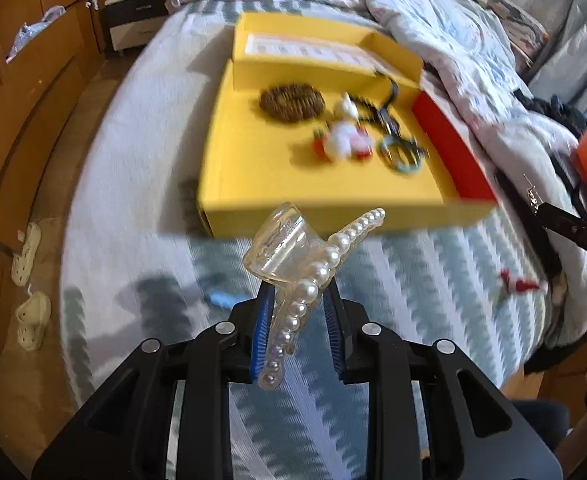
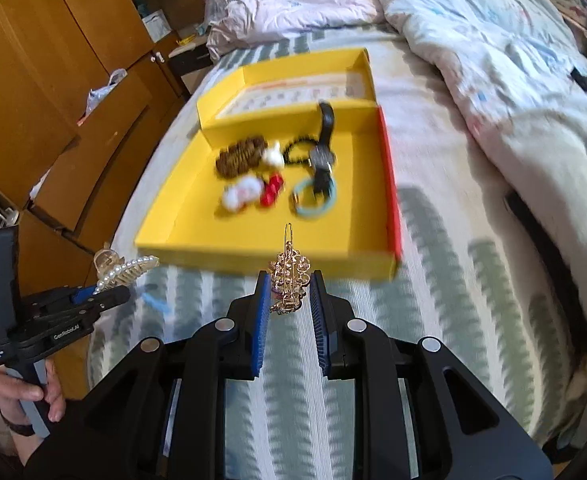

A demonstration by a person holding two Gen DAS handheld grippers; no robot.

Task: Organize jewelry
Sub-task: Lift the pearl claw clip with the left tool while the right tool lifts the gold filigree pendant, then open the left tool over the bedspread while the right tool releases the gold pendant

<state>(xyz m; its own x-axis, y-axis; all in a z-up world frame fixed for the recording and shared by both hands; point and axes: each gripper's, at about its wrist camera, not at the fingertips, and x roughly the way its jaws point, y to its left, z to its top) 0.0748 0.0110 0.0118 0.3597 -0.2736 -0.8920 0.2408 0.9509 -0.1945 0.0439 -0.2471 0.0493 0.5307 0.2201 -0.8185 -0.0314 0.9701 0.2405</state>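
My left gripper [image 1: 298,294] is shut on a clear hair claw clip edged with pearls [image 1: 293,276], held above the bed, short of the yellow box [image 1: 253,168]. The clip also shows in the right wrist view [image 2: 123,270]. My right gripper [image 2: 290,286] is shut on a gold rhinestone hair pin [image 2: 289,280], just before the yellow box's [image 2: 181,208] near wall. Inside the box lie a brown scrunchie [image 1: 291,100], a white and red fluffy piece [image 1: 343,142], a teal ring band [image 1: 401,152] and a black watch [image 2: 321,148].
The box sits on a bed with a grey-green patterned sheet [image 2: 433,300]. A rumpled quilt [image 2: 493,60] lies right of it. Wooden cabinets [image 2: 53,80] stand left. A blue item [image 1: 221,298] and a red item [image 1: 517,282] lie on the sheet. Slippers [image 1: 29,276] are on the floor.
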